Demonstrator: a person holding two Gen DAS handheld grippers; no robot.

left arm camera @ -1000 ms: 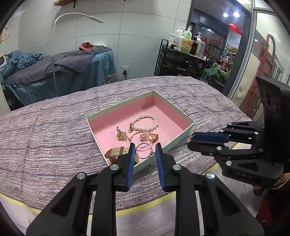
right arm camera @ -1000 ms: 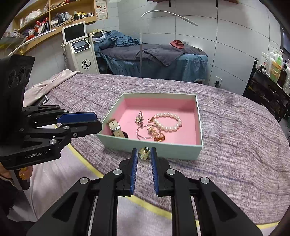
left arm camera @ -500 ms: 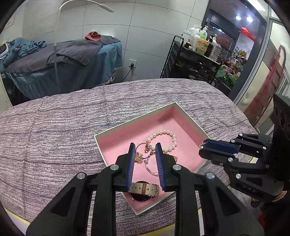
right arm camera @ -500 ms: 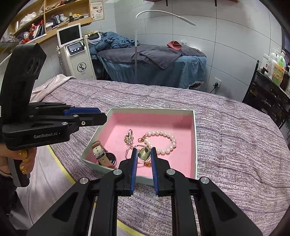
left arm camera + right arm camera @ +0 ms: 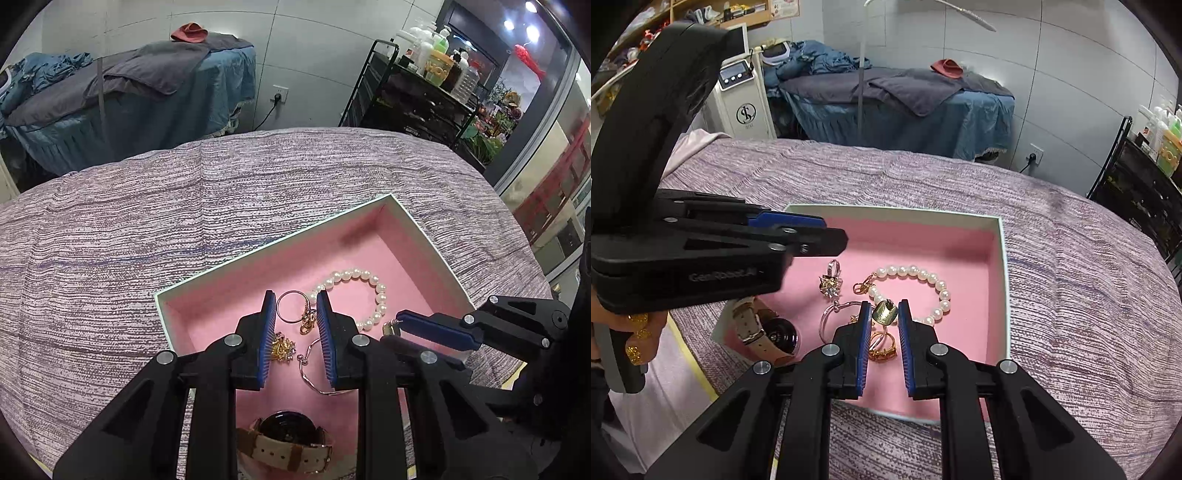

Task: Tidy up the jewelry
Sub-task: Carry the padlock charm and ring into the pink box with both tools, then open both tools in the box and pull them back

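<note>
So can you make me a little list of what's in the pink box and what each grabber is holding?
box: pink-lined box on the purple cloth
left gripper: over the box, shut on a key ring with a gold clasp
right gripper: over the box, shut on a gold charm
pearls: pearl bracelet lying flat in the box
watch: watch with a tan strap, near corner of the box
other pieces: sparkly ring, thin silver bangle, gold ring under the right gripper
</note>
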